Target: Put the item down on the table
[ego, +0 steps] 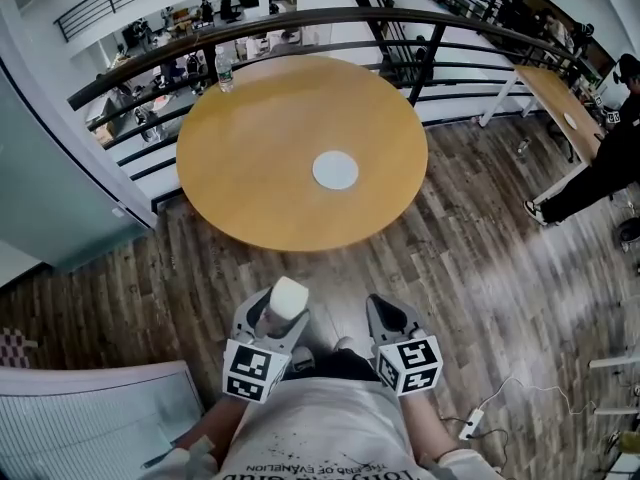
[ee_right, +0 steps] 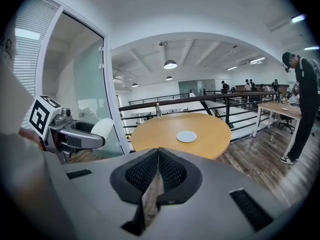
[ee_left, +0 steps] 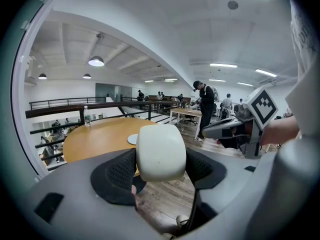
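Observation:
My left gripper [ego: 277, 313] is shut on a white cup [ego: 288, 297], held over the wooden floor short of the round wooden table [ego: 260, 158]. In the left gripper view the white cup [ee_left: 160, 152] sits squeezed between the two black pads [ee_left: 120, 173]. My right gripper [ego: 387, 318] hangs beside it, shut with nothing between its pads [ee_right: 170, 171]. A white coaster [ego: 335, 170] lies near the middle of the table, also seen as a pale coaster [ee_right: 186, 136] in the right gripper view.
A water bottle [ego: 224, 68] stands at the table's far edge by a black railing [ego: 300, 20]. A person in black [ego: 600, 173] stands at the right beside another desk [ego: 560, 98]. A glass wall [ego: 50, 198] is on the left. A cable and plug [ego: 472, 426] lie on the floor.

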`<state>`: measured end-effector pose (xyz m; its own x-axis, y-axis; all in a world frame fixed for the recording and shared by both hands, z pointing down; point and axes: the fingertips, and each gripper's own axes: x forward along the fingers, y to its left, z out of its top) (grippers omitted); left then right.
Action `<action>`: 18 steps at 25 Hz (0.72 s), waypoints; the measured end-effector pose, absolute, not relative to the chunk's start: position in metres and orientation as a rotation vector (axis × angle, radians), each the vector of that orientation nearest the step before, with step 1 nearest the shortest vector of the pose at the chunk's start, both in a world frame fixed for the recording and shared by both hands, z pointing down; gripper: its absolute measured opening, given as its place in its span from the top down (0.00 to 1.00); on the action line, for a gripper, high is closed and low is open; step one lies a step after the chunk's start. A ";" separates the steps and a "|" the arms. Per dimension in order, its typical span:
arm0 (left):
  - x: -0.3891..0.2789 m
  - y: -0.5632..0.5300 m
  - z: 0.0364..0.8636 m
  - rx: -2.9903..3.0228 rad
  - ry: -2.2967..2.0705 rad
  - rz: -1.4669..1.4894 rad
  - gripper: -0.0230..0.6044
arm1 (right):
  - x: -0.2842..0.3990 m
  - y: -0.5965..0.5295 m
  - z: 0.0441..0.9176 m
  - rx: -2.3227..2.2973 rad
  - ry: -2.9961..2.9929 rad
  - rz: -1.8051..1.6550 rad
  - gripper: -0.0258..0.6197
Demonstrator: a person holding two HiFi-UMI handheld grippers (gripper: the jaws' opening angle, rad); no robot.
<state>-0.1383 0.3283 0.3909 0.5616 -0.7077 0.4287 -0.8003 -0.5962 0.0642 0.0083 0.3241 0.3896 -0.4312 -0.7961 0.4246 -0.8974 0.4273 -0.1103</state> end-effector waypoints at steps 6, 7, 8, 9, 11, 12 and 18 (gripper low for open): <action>-0.136 0.313 0.403 2.536 -1.233 0.527 0.47 | 0.011 0.312 0.403 1.467 -2.364 0.482 0.92; -0.133 0.307 0.403 2.538 -1.230 0.524 0.47 | 0.013 0.308 0.406 1.466 -2.364 0.488 0.92; -0.130 0.301 0.404 2.538 -1.229 0.523 0.47 | 0.016 0.303 0.409 1.465 -2.362 0.496 0.92; -0.128 0.294 0.405 2.536 -1.230 0.525 0.47 | 0.019 0.297 0.412 1.463 -2.361 0.504 0.92; -0.122 0.279 0.407 2.531 -1.231 0.530 0.47 | 0.024 0.282 0.416 1.460 -2.359 0.521 0.92; -0.119 0.270 0.406 2.529 -1.232 0.529 0.47 | 0.027 0.274 0.417 1.457 -2.361 0.527 0.92; -0.101 0.206 0.406 2.523 -1.255 0.520 0.47 | 0.040 0.204 0.412 1.419 -2.390 0.481 0.92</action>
<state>-0.1012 0.2058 0.4061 0.5592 -0.7072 0.4326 -0.8060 -0.5860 0.0839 0.0396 0.2038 0.4123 -0.4560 -0.7769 0.4341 -0.8844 0.4502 -0.1232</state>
